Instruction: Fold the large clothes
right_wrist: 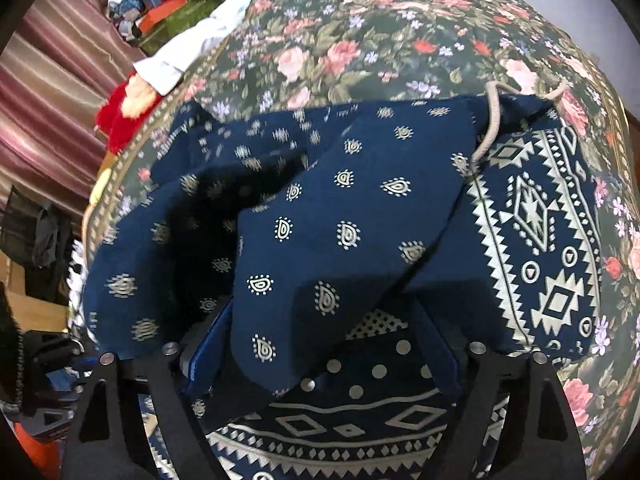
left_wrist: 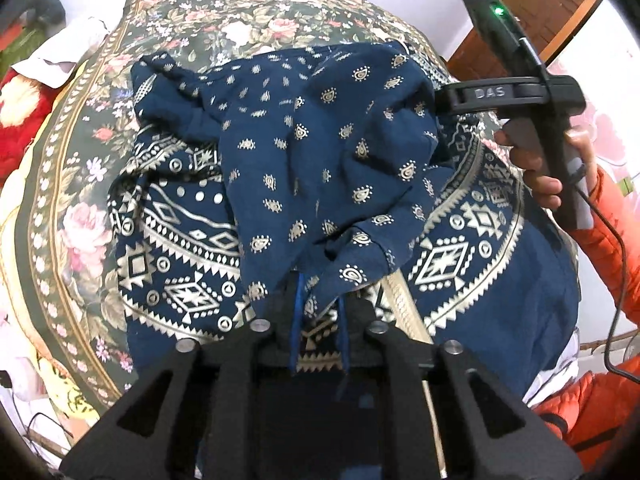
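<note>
garment (right_wrist: 344, 216) covering right fingers (right_wrist: 208, 344)

Your garment (left_wrist: 320, 168) ahead of the left gripper (left_wrist: 318, 316) is navy with small cream paisley motifs; its lower panel carries cream geometric diamond and zigzag borders. Under it, your bedspread (left_wrist: 224, 12) is dark green with pink roses. Right of that gripper, your sleeve (left_wrist: 600, 240) is orange. Far left, a red and white blanket (left_wrist: 16, 120).

bare floral bedspread (right_wrist: 360, 32) beyond navy garment (left_wrist: 320, 152), piled clothes (left_wrist: 24, 92) crowding the left edge
</note>
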A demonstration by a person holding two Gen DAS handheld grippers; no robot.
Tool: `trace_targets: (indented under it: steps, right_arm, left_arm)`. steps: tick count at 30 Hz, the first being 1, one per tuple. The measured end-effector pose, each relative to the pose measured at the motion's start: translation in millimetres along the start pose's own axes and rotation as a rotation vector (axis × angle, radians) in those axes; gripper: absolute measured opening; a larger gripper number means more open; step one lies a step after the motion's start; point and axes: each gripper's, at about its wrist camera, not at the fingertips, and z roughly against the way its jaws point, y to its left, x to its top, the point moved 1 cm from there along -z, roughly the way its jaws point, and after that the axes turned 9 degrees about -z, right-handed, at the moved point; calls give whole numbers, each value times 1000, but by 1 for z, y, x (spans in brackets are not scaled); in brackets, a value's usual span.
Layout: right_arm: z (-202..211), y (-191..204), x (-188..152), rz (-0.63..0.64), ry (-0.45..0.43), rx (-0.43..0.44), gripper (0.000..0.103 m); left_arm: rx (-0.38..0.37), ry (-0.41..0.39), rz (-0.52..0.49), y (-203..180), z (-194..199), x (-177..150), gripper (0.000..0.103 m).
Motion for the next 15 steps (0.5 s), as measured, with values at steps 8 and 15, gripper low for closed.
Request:
trace_targets:
  steps: [8, 15]
  right_arm:
    - [-8, 18, -29, 246, -33, -229, 84]
    - [18, 7, -41, 219, -43, -222, 85]
  left_arm:
    - [26, 22, 14, -5, 2, -14, 55]
    - [140, -49, 123, 26, 29, -15, 55]
